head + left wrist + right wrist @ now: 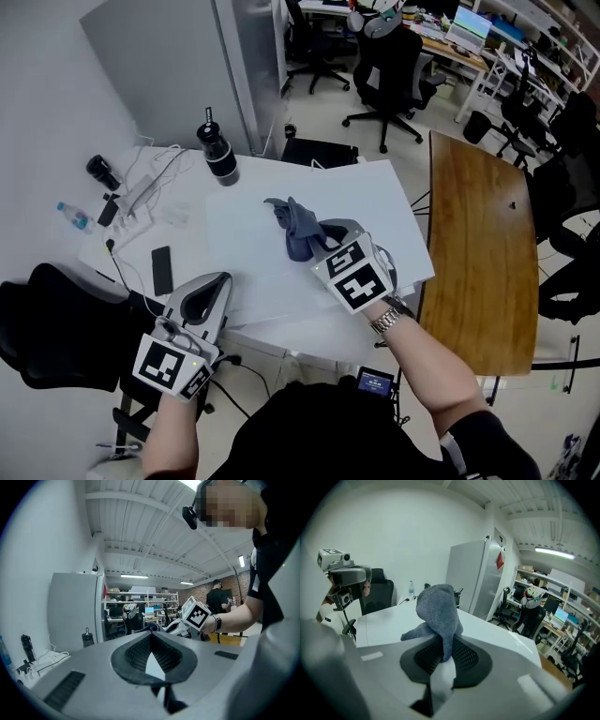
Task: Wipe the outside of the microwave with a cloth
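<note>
Grey-blue fleecy cloth [298, 228] is clamped in our right hand-held gripper [324, 242] over the white surface [246, 246], left hand-held gripper [221, 279] closed empty; no microwave in view, so we'd next carry the cloth to it.

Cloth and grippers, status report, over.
Right gripper shut on grey cloth, over the white top. Left gripper shut, empty. Black bottle stands far back.

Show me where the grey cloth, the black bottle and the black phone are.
grey cloth [298, 232]: head view, middle of the bunched fabric.
black bottle [219, 157]: head view, its body.
black phone [161, 270]: head view, centre of its face.
</note>
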Action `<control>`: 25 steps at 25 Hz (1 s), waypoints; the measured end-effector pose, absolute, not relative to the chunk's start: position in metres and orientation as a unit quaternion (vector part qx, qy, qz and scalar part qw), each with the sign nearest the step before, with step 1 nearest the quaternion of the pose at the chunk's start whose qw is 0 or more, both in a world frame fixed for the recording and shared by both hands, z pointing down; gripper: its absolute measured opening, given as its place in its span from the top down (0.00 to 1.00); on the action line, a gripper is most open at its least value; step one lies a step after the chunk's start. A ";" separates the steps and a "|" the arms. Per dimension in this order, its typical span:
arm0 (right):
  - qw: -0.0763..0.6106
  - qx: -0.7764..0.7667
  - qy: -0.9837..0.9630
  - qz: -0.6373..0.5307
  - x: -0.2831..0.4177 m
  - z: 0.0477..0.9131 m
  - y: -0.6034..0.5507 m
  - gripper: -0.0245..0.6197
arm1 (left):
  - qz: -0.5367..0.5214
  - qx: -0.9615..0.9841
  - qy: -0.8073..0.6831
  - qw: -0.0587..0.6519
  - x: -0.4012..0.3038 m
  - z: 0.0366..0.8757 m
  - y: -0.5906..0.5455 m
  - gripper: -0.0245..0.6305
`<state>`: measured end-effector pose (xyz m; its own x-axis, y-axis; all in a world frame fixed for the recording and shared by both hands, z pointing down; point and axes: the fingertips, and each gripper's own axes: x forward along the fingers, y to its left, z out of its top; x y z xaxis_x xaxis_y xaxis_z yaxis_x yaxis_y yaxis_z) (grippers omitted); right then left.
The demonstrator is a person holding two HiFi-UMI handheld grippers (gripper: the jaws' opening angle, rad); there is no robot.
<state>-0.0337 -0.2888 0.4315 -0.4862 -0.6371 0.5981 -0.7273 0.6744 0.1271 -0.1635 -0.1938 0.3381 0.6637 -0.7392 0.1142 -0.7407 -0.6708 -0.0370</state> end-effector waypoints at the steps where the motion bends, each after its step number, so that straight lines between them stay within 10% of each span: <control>1: 0.315 0.400 -0.857 0.073 -0.023 0.431 -0.290 0.89 | 0.062 0.912 -0.405 0.006 -0.157 0.337 -0.194 0.96; 25: 0.277 0.474 -0.830 0.099 0.173 0.431 -0.309 0.89 | 0.095 0.913 -0.397 -0.003 -0.023 0.335 -0.196 0.96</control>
<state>0.1735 -0.3091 0.4311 -0.3978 -0.7315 0.5537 -0.8409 0.5321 0.0990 -0.0227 -0.1956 0.3350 0.6669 -0.7254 0.1705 -0.7241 -0.6849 -0.0816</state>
